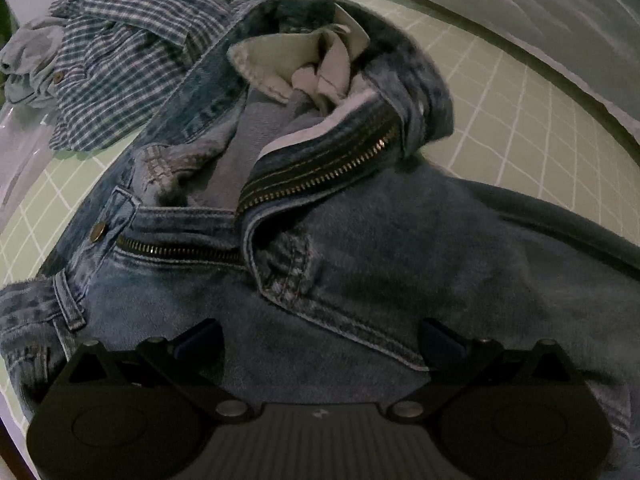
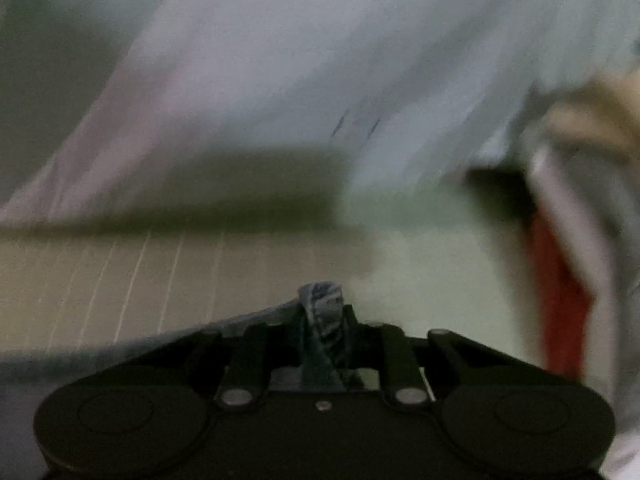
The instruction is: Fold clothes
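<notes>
A pair of blue jeans (image 1: 360, 264) lies on the green grid mat (image 1: 520, 120) in the left wrist view, fly open, brass zipper (image 1: 320, 176) and white pocket lining (image 1: 304, 68) showing. My left gripper (image 1: 320, 340) is open right over the denim below the fly, fingers wide apart. In the blurred right wrist view, my right gripper (image 2: 322, 312) is shut on a bunched edge of blue denim (image 2: 322, 300), with cloth trailing off to the left above the mat (image 2: 120, 280).
A blue-and-white checked shirt (image 1: 120, 60) lies crumpled at the mat's far left, with a pale blue garment (image 1: 28, 56) beside it. A white surface (image 2: 280, 60) lies beyond the mat. A blurred red and white object (image 2: 560, 280) is at the right.
</notes>
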